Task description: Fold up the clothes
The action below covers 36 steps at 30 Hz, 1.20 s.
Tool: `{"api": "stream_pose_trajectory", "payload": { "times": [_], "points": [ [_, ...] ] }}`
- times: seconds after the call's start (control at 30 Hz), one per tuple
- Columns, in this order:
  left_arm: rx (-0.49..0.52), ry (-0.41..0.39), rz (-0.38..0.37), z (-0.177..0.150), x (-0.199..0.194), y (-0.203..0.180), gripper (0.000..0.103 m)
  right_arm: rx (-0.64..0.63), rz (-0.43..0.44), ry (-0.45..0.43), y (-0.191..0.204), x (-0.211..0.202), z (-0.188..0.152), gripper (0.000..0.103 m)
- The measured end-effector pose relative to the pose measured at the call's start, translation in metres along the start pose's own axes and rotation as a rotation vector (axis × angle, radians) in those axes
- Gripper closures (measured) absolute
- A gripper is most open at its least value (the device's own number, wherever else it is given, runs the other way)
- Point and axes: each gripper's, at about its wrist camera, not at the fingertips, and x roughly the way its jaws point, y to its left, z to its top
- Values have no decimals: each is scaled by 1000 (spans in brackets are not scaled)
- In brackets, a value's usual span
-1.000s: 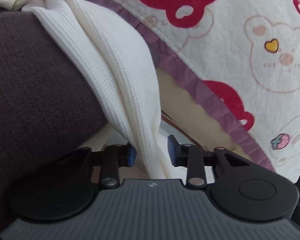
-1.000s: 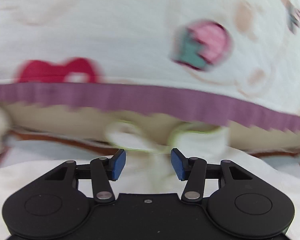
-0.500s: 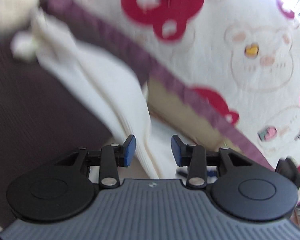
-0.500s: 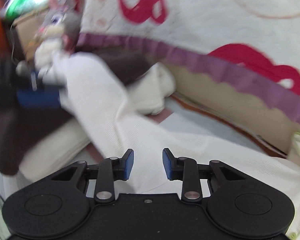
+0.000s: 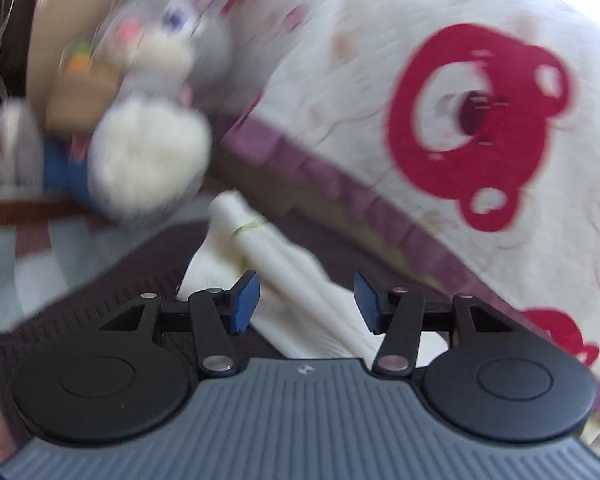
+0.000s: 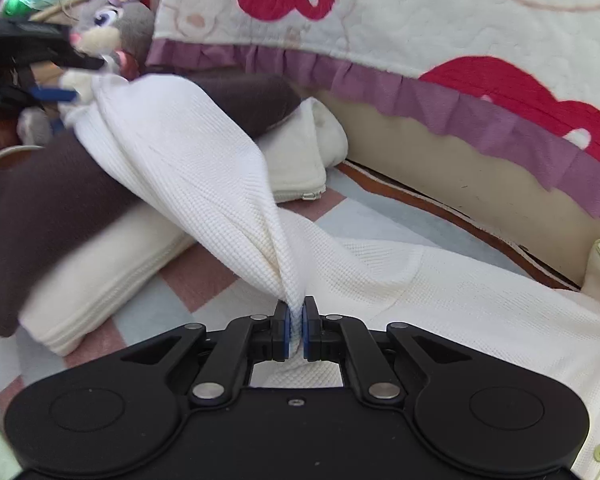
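A white waffle-knit garment [image 6: 188, 168] stretches from the bed's checked sheet up over a dark brown garment [image 6: 52, 208]. My right gripper [image 6: 296, 328] is shut on a bunched fold of the white garment, low in the middle of the right wrist view. In the left wrist view the white sleeve [image 5: 284, 280], with a green-stitched cuff, lies on the brown garment [image 5: 112, 296]. It runs between the spread fingers of my left gripper [image 5: 306, 302], which is open. The right wrist view also shows the left gripper [image 6: 66, 80] at the sleeve's far end.
A grey plush rabbit [image 5: 148, 92] sits just beyond the sleeve end. A white quilt with red bears and a purple frill [image 6: 440, 108] hangs along the far side. A cream folded cloth [image 6: 112, 280] lies under the brown garment on the checked sheet [image 6: 204, 280].
My right gripper has closed on the white garment. The left gripper has swung toward the plush rabbit, staying open, and the cuff end now lies between its fingers.
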Motion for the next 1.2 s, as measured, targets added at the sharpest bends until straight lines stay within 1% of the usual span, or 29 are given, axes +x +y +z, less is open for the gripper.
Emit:
{"api": "stream_pose_trajectory", "payload": {
  "times": [0.03,0.07,0.1,0.13,0.17,0.2,0.23,0.27,0.3,0.33,0.4,0.43,0.47,0.57,0.63,0.67,0.7,0.73,0.77,0.83,0.9,1.0,1.07,1.13,1.2],
  "points": [
    [19,4,6,0,7,0,44,11,7,-7,-2,-4,-1,97],
    [48,8,10,0,13,-2,32,11,12,-7,-3,-7,-2,97],
    [77,12,14,0,19,-4,29,10,16,-9,-3,-8,-2,97],
    [106,15,18,-1,26,-6,32,7,16,-12,-3,-8,-2,96],
    [135,19,21,-1,32,-7,47,5,17,-16,-3,-8,-1,96],
    [164,23,25,-1,38,-9,92,5,18,-20,-3,-9,-2,96],
    [179,17,11,-2,38,-10,98,10,18,-24,-3,-9,-2,96],
    [167,-3,-6,-1,33,-8,99,17,18,-25,-4,-8,-2,96],
    [153,-54,-29,2,24,-7,99,29,20,-23,-6,-8,-2,96],
    [153,-123,-57,5,9,-8,99,46,29,-27,-7,-9,-3,95],
    [190,-285,-145,12,-31,-14,99,96,64,-49,-12,-13,-5,93],
    [210,-368,-190,14,-53,-17,99,127,83,-60,-14,-15,-6,89],
    [227,-427,-228,14,-71,-21,99,159,102,-72,-16,-18,-8,87],
    [213,-459,-280,9,-87,-26,99,242,147,-97,-23,-23,-14,83],
    [150,-443,-312,-1,-83,-14,98,266,145,-73,-23,-19,-21,80],
    [116,-433,-327,-7,-80,-8,98,277,150,-64,-23,-18,-24,80],
    [81,-408,-325,-11,-75,1,98,284,158,-58,-23,-17,-27,82],
    [51,-381,-306,-13,-69,9,98,295,173,-55,-25,-16,-30,96],
    [24,-354,-285,-15,-64,17,99,320,193,-63,-28,-17,-33,98],
    [5,-336,-228,-17,-62,34,99,385,224,-102,-35,-24,-37,99],
    [-19,-312,-161,-20,-65,49,99,408,242,-138,-37,-39,-39,99],
    [-79,-261,-78,-25,-65,71,98,352,229,-130,-32,-46,-41,99],
    [-124,-211,-75,-29,-62,83,98,289,215,-111,-26,-50,-41,99],
    [-181,-167,-101,-31,-57,93,92,141,184,-92,-11,-56,-41,99],
    [-230,-131,-112,-31,-53,100,71,53,157,-76,0,-60,-45,99]
  ]
}}
